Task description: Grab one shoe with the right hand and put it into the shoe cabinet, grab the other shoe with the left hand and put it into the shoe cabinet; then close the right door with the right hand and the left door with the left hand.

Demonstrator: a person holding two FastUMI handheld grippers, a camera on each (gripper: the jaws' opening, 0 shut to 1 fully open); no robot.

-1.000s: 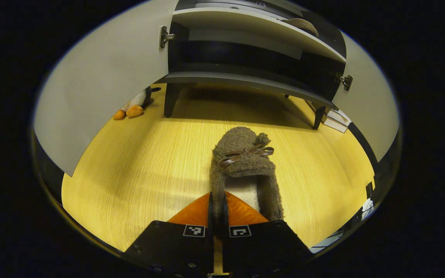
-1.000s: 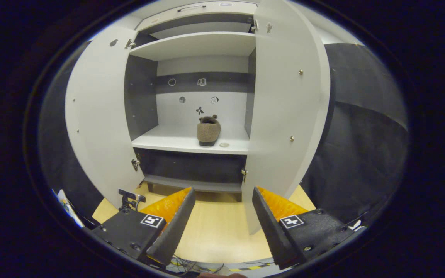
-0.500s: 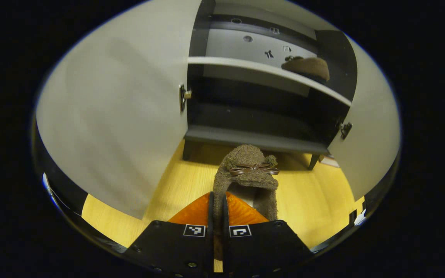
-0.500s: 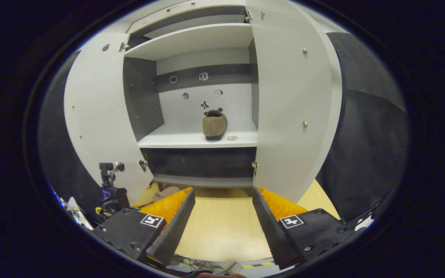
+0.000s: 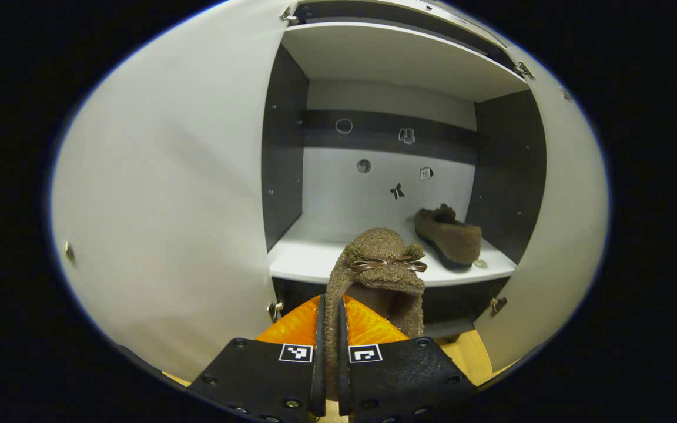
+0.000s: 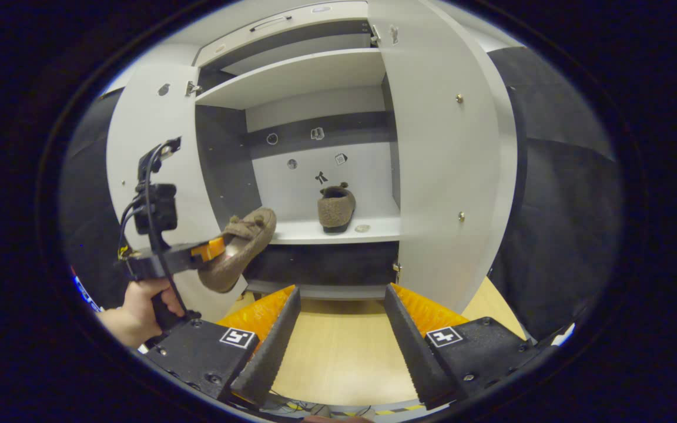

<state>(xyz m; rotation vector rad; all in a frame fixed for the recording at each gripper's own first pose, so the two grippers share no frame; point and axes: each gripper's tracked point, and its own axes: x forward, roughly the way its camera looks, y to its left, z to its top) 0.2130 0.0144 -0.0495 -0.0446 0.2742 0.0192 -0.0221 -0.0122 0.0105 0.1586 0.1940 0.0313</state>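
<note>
My left gripper [image 5: 329, 320] is shut on the side wall of a brown fuzzy shoe with a bow [image 5: 379, 267], held in the air in front of the middle shelf [image 5: 303, 261] of the shoe cabinet. The other brown shoe [image 5: 449, 236] rests on that shelf at the right. In the right gripper view the left gripper [image 6: 212, 249] and its shoe [image 6: 240, 247] hang at the left door [image 6: 150, 153], with the shelved shoe [image 6: 335, 208] behind. My right gripper [image 6: 338, 329] is open and holds nothing, low before the cabinet. Both doors stand open.
The right door [image 6: 447, 164] swings out toward me, its knobs facing me. A hand [image 6: 133, 302] holds the left gripper's handle. The upper shelf [image 6: 297, 82] is bare. Wooden floor [image 6: 338, 358] lies below, and a small round object [image 6: 362, 228] sits by the shelved shoe.
The left gripper has lifted its shoe from near the floor up to the middle shelf's height and come into the right gripper view. The right gripper stayed open and hardly moved.
</note>
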